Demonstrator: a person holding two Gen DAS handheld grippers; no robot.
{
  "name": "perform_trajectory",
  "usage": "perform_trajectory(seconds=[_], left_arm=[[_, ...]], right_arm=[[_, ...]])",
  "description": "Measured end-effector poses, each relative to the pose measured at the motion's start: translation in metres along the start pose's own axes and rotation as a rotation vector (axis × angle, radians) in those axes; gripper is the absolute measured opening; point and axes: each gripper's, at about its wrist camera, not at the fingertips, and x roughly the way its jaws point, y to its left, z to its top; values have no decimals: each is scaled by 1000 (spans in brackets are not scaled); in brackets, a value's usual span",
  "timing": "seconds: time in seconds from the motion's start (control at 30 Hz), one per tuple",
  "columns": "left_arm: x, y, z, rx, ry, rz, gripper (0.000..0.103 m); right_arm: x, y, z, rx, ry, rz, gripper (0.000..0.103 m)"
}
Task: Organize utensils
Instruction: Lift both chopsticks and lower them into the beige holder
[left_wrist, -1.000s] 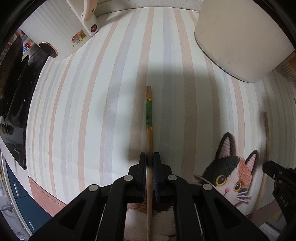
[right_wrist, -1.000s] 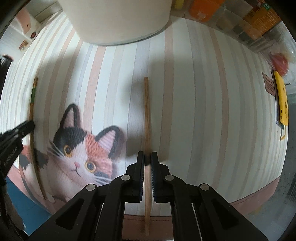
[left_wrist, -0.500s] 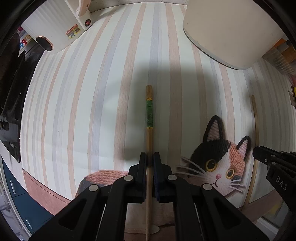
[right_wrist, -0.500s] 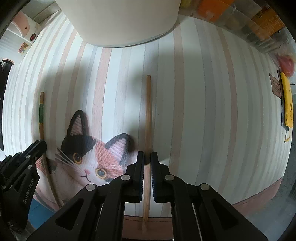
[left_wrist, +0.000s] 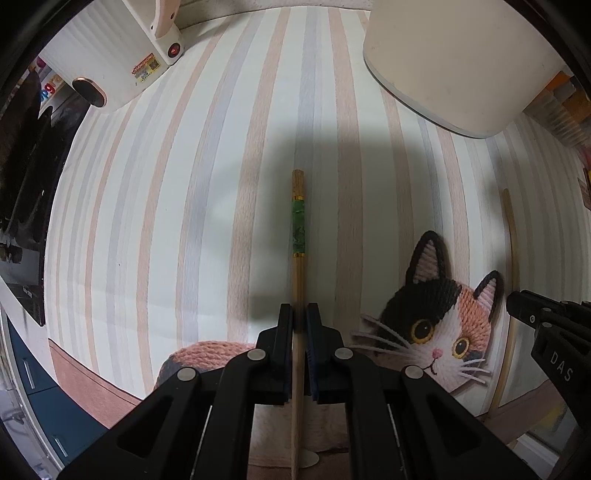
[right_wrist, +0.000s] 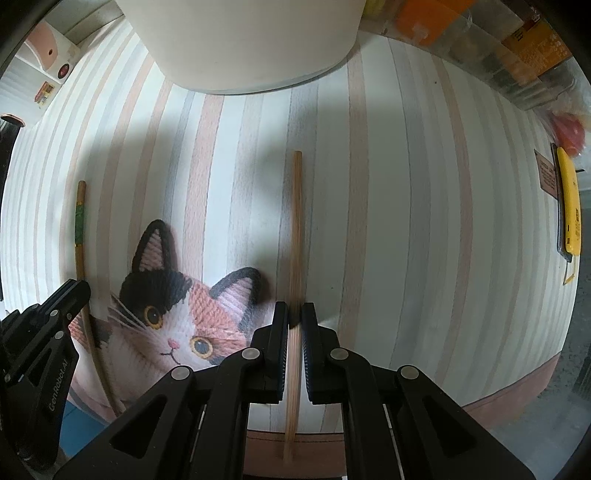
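The left gripper points down at the worktop, which is covered by a striped mat with a cat picture. Its jaws are closed narrow on a wooden chopstick with a green band. The banded end extends forward beyond the jaws, and the plain end runs back between the gripper arms. This chopstick is to the left of the cat picture.

The right gripper also points down at the worktop. Its jaws are closed narrow on a plain wooden chopstick. This chopstick is to the right of the cat picture, just beside the cat's ear as seen from the right wrist camera. The far end points toward a cream container that stands beyond the cat picture.

Each gripper appears at the edge of the other gripper's view, on opposite sides of the cat picture.

A white appliance with a red button stands beyond and to the left of the cat picture. A yellow tool lies well to the right of the cat picture, at the mat edge.
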Motion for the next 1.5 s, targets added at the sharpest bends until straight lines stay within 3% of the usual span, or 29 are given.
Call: perform_trajectory(seconds=[0.2,0.53,0.87,1.23,1.5], left_arm=[[-21,3,-2,-8,-66,-9,4],[-90,6,-5,-6,-253,-41,4],[-144,3,-6,-8,-369,-93,4],[-224,2,5,-36,-521,-234,4],[-295,-2,45,-64,-663,-350,4]], right_arm=[[-10,-12,-9,51,-60,33,7],[-70,-36,-23,112,-260,92,7],[-125,-47,-33,149,-397,139,7],[-209,-71,-28,186,-566,230,7],[-282,-81,-10,185,-718,278,7]])
